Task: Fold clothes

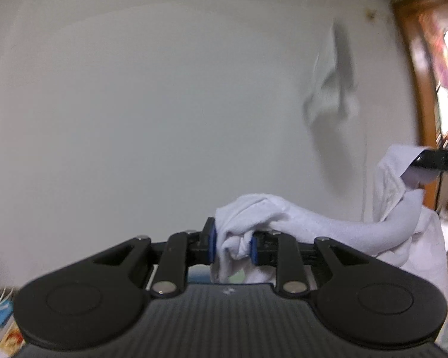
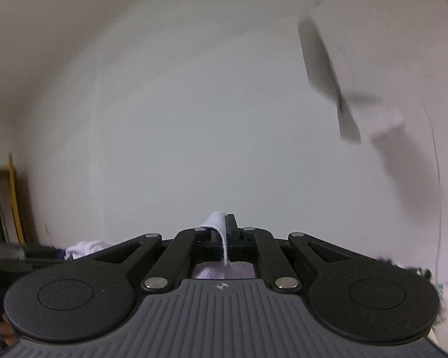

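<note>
Against a plain white wall, one white garment hangs between two grippers: the left gripper clenches a bunched fold, the right gripper pinches a thin edge, both raised in the air.

blurred doorway, white garment cut off

Left gripper clamped on cloth, right gripper likewise

A white garment hangs bunched in the air, its wrinkled cloth sagging between two held points.
</note>
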`<state>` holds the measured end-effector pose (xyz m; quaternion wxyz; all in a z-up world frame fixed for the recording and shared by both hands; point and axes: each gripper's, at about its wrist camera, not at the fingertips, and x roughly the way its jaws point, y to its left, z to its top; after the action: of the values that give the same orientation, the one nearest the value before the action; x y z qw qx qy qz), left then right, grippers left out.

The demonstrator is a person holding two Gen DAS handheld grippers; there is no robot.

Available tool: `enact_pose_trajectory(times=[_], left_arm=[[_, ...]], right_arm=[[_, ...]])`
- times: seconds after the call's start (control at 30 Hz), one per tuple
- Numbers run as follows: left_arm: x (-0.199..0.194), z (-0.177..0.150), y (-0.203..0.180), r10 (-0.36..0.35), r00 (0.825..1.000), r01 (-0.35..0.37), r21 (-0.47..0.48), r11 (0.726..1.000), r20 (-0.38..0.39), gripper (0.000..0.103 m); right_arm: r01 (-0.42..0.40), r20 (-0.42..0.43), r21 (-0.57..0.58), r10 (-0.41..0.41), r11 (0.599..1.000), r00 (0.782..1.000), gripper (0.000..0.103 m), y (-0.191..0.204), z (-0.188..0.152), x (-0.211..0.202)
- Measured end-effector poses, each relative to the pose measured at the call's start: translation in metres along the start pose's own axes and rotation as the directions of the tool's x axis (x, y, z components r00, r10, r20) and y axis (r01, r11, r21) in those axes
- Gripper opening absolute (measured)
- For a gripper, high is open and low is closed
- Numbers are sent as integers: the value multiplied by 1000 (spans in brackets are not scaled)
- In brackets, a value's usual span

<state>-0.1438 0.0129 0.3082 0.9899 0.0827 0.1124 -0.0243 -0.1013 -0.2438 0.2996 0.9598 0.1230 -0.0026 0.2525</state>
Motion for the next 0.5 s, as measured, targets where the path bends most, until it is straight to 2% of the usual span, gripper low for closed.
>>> enact_pose_trajectory(times=[0.1,0.23,0.33,0.5], left_arm=[[40,-27,-4,30,994,-31,-12,999,-102,28],[92,-58,-12,81,975,-84,-5,996,-205,28],[119,-82,-18,108,964,-114,-8,994,-244,29],[159,-116,-27,157,940,-168,-9,986,-304,31]], right_arm=[[31,-84,19,-29,999,996,2,-22,-28,26],[74,-195,40,-65,996,979,2,-51,-65,61],[108,-278,52,-89,993,956,2,-73,-92,88],[146,-353,105,-100,984,930,2,-105,-125,110]])
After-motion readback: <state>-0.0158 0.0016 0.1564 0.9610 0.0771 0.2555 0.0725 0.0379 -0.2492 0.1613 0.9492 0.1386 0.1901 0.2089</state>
